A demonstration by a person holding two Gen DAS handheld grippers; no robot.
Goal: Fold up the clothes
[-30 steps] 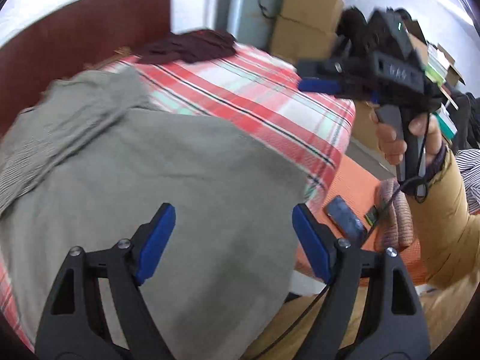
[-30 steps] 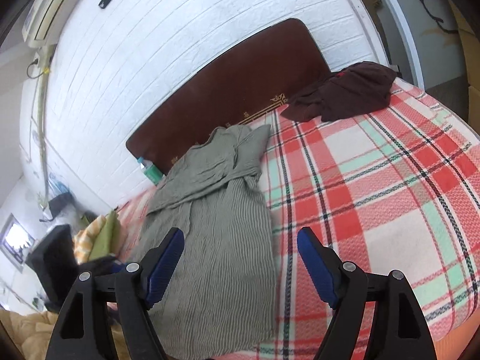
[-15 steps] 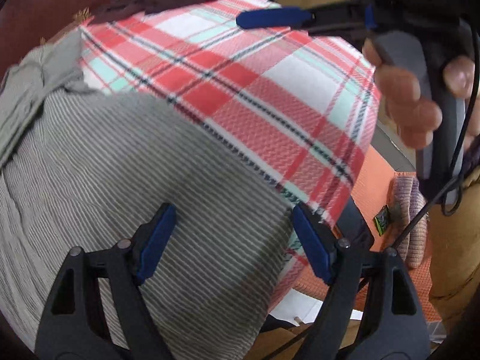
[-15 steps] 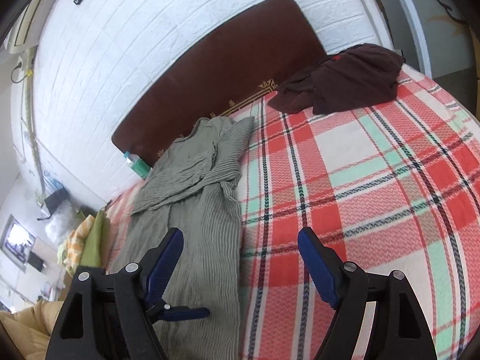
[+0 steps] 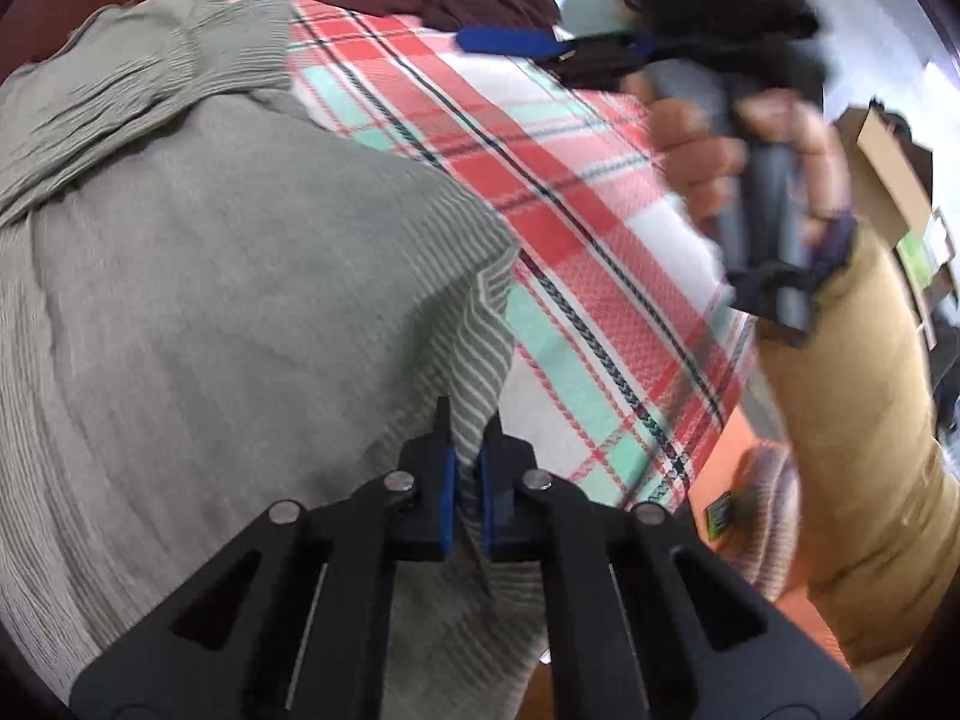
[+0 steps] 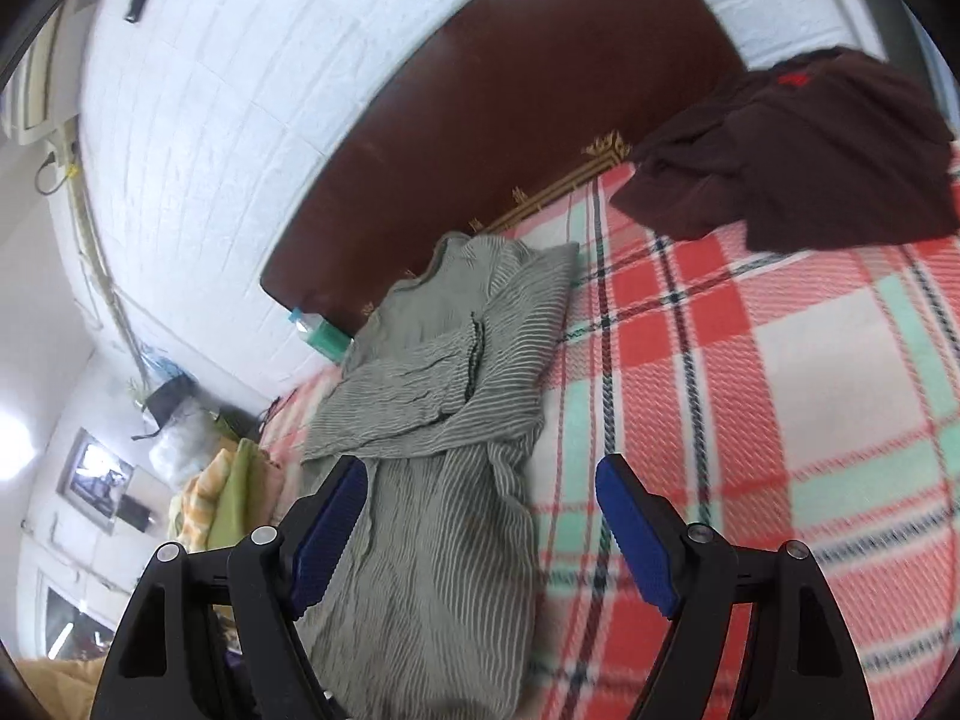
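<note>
The left gripper (image 5: 467,468) has its fingers pinched together on the lower right corner of the grey striped shirt (image 5: 228,276), the cloth caught between the blue pads low in the left wrist view. The right gripper (image 6: 480,534) has its fingers spread wide with nothing between them. It hovers over the shirt's right edge in the lower middle of its own view.

The shirt lies flat on the bed (image 6: 780,390) with its long axis running from the fingers up toward the headboard (image 6: 540,120), its sleeves crossed at the far end. The collar end lies farther from both grippers than the hem. A dark brown garment (image 6: 798,150) sits bunched at the upper right, well apart. I see no containers holding clothes.
</note>
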